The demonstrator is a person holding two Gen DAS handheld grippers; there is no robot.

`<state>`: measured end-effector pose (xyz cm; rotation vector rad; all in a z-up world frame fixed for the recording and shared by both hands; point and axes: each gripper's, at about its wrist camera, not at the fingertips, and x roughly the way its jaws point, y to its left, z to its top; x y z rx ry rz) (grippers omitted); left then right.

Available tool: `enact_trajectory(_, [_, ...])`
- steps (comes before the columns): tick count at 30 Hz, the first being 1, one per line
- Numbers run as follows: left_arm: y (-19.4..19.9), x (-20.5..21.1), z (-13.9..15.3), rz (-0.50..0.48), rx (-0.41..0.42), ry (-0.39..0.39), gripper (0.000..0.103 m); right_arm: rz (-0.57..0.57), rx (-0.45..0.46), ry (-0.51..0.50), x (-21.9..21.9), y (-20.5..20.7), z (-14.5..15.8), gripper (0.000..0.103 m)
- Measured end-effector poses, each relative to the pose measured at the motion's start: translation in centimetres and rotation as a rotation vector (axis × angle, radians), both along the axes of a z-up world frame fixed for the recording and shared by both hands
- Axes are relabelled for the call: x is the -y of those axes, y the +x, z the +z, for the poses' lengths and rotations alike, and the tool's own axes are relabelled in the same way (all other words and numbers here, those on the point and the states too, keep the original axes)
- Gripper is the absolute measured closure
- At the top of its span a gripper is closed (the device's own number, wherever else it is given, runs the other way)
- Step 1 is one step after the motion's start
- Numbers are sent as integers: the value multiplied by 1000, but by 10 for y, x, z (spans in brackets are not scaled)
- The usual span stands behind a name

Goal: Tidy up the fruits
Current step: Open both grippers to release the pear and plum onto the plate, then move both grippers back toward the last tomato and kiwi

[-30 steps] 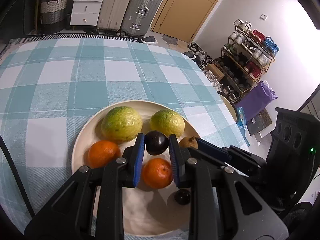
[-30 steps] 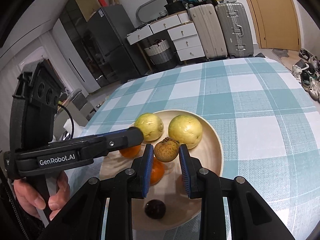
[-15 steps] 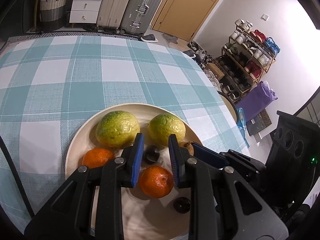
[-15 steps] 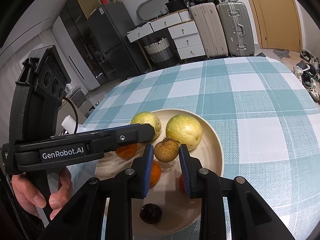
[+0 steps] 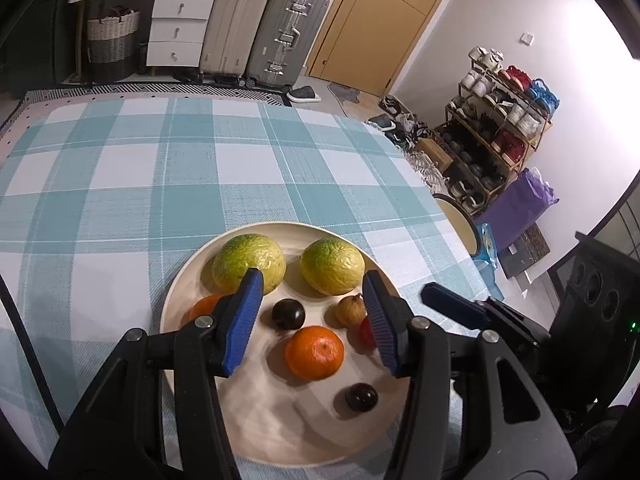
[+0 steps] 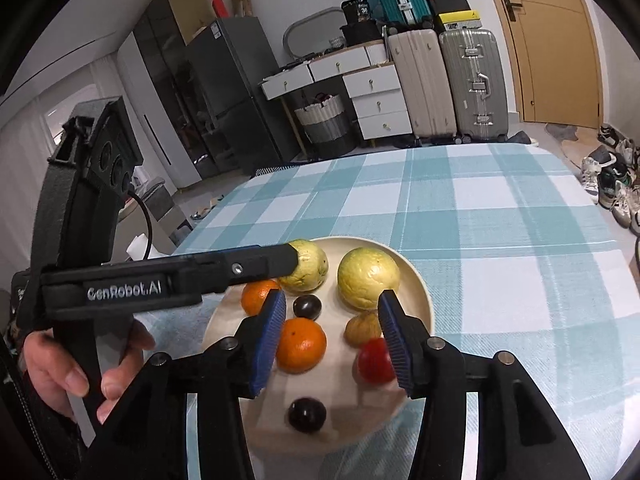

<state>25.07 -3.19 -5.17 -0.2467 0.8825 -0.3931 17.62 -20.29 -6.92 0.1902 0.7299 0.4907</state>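
Observation:
A cream plate [image 5: 188, 280] [image 6: 416, 280] on the checked tablecloth holds two yellow-green fruits [image 5: 250, 262] [image 5: 333, 266], two oranges [image 5: 315, 352] [image 5: 202, 306], two dark plums [image 5: 288, 313] [image 5: 361, 397], a small brown fruit [image 5: 350, 309] and a red fruit [image 6: 374, 360]. My left gripper [image 5: 312, 322] is open and empty above the plate. My right gripper [image 6: 332, 336] is open and empty above the plate, with the brown fruit [image 6: 362, 330] lying below its right finger. Each gripper shows in the other's view [image 5: 452, 306] [image 6: 240, 268].
The teal and white checked tablecloth [image 5: 160, 184] covers the table. Its right edge [image 5: 424, 192] drops to a floor with shoes and a shoe rack [image 5: 496, 128]. Suitcases [image 5: 260, 28] and drawers stand beyond the far edge.
Both grippers have opened. The left let go of the dark plum and the right let go of the brown fruit; both fruits now lie on the plate. Both grippers have drawn back slightly.

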Motion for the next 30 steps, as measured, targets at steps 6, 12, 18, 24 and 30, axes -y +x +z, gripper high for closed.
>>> enact_trajectory(6, [-29,-9,14,22,27,7,48,-44,48,-16,15,-26,15,39])
enact_trajectory(12, [-64,-22,28,64,60,25,40,-68,79,-9,25,-47,27,36])
enact_trajectory(18, [-102,-33,32,106,81,2,31,-67,119,-11,25,-70,40,22])
enact_trajectory(24, [-140,-31,37,179,129,136,17,-64,148,-10,24,-91,51,15])
enact_trajectory(30, [-172,-28,40,187,155,183,4,-38,151,2,16,-108,52,11])
